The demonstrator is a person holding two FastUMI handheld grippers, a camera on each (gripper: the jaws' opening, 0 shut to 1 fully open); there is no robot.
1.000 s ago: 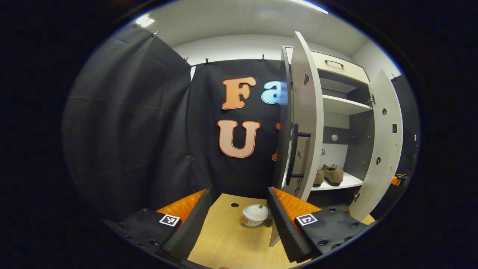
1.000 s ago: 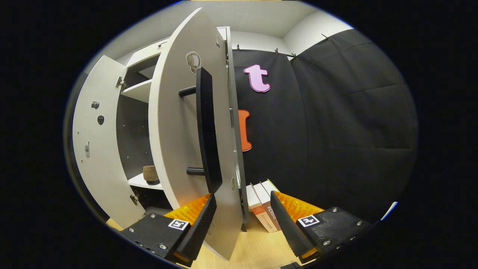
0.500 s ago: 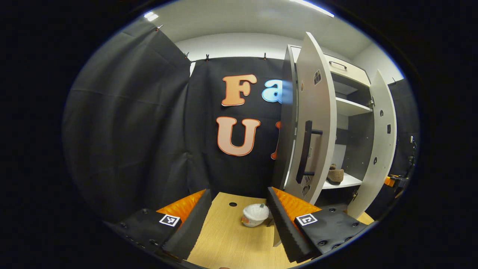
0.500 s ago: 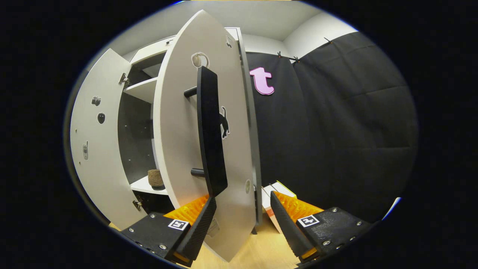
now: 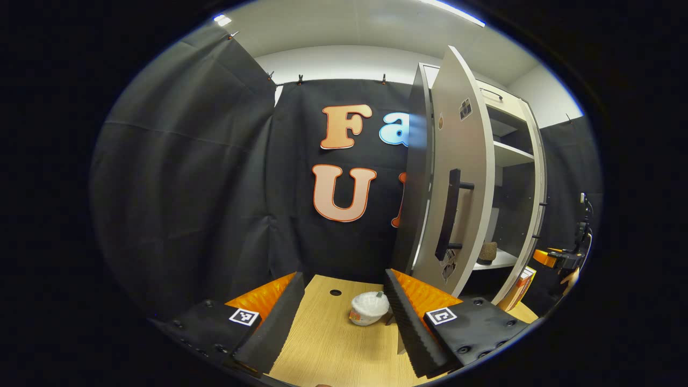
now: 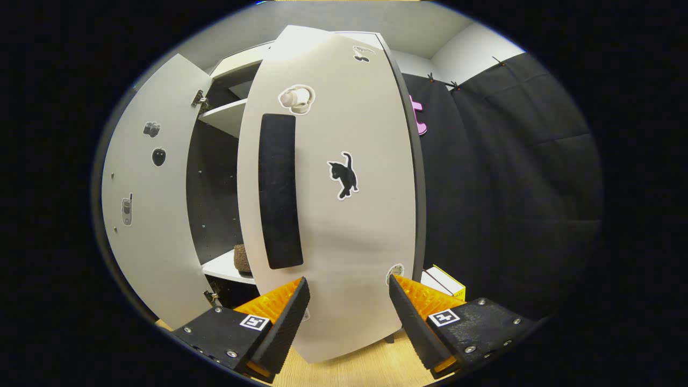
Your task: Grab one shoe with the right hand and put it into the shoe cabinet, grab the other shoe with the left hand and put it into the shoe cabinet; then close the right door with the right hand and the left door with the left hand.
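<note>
right door (image 6: pixel 344 226) swung nearly shut since a second ago; right gripper (image 6: pixel 348 312) agape, empty, pushing. left door (image 5: pixel 457 177) at 2 o'clock next; left gripper (image 5: pixel 341 317) agape, empty.

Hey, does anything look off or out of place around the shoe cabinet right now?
Nothing looks damaged or spilled. Both cabinet doors are ajar: the right door is swung partway in, the left door stands wide. A small white tub sits on the wooden table in front, unrelated to the shoes.
</note>
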